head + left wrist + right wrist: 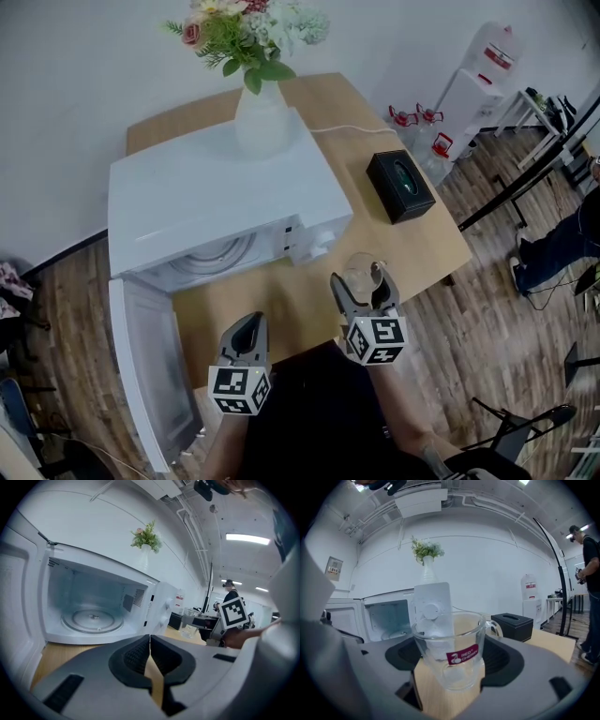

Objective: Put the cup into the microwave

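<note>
My desk (pixel 422 248) carries the microwave (pixel 216 202). Its door (pixel 141 366) hangs wide past the desk's front edge, and the cavity with its turntable (pixel 89 619) lies open. A vase (pixel 260 117) stands on top, and a black box (pixel 400 186) sits to the right. My right gripper (pixel 362 289) grasps the cup (pixel 450 653) before the control panel (pixel 314 234). My left gripper (pixel 150 645) is clenched on nothing. I cannot tell whether the cup's base touches the desk.

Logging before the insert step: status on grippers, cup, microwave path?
Left gripper shut, empty. Right gripper shut on cup, outside microwave near its front-right corner. Door open, turntable bare, nothing in the way.
</note>
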